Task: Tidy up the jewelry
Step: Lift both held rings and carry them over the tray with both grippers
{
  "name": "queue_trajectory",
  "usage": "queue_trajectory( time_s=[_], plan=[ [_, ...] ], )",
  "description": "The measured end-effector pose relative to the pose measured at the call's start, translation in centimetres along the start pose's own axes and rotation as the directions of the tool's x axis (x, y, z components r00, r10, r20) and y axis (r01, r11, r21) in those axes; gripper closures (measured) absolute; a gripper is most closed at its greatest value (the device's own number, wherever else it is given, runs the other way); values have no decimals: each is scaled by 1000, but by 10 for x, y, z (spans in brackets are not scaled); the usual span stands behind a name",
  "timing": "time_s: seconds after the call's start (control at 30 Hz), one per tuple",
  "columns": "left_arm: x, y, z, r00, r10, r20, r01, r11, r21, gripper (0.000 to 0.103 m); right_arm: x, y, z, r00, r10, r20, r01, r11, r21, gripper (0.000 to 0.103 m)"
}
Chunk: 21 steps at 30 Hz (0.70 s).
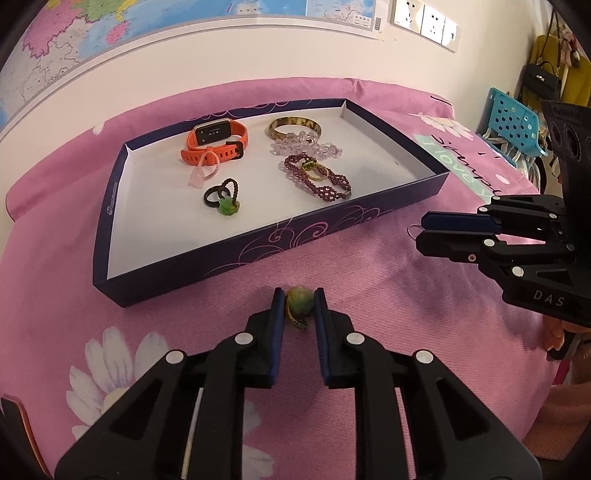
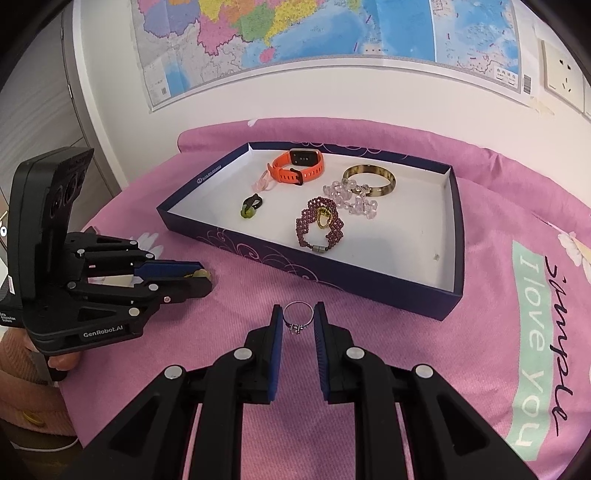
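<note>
My left gripper [image 1: 298, 294] is shut on a green bead charm [image 1: 301, 302] with a short braided cord, close over the pink cloth in front of the tray. In the right wrist view that left gripper [image 2: 203, 275] sits at the left. My right gripper [image 2: 297, 309] is shut on a silver ring [image 2: 295, 328] with a small stone. The left wrist view shows the right gripper [image 1: 424, 226] at the right. The dark blue tray [image 1: 258, 251] [image 2: 332, 275] holds an orange watch [image 1: 216, 142], a bangle [image 1: 295, 125], a clear bracelet [image 1: 306, 146], a purple bracelet [image 1: 325, 184] and a black ring [image 1: 214, 195].
A pink flowered cloth [image 1: 369, 277] covers the table against a white wall with a map [image 2: 295, 33] and sockets [image 1: 424, 18]. A blue perforated basket [image 1: 513, 118] and hanging bags [image 1: 543, 77] stand past the table's right edge. A hand [image 2: 62, 360] holds the left gripper.
</note>
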<state>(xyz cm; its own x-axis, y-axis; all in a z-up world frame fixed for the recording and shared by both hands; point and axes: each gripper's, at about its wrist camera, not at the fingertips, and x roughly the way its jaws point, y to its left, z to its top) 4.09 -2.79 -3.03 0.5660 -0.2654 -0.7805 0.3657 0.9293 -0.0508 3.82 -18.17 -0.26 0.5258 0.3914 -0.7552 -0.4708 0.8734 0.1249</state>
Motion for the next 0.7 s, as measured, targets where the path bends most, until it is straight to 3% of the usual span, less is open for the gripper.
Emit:
queue_trajectory(
  time_s=[0.7],
  plan=[
    [-38, 5, 20, 994, 3, 109, -2, 1000, -12, 87, -12, 1, 24, 998, -2, 68, 4, 1000, -30, 88]
  ],
)
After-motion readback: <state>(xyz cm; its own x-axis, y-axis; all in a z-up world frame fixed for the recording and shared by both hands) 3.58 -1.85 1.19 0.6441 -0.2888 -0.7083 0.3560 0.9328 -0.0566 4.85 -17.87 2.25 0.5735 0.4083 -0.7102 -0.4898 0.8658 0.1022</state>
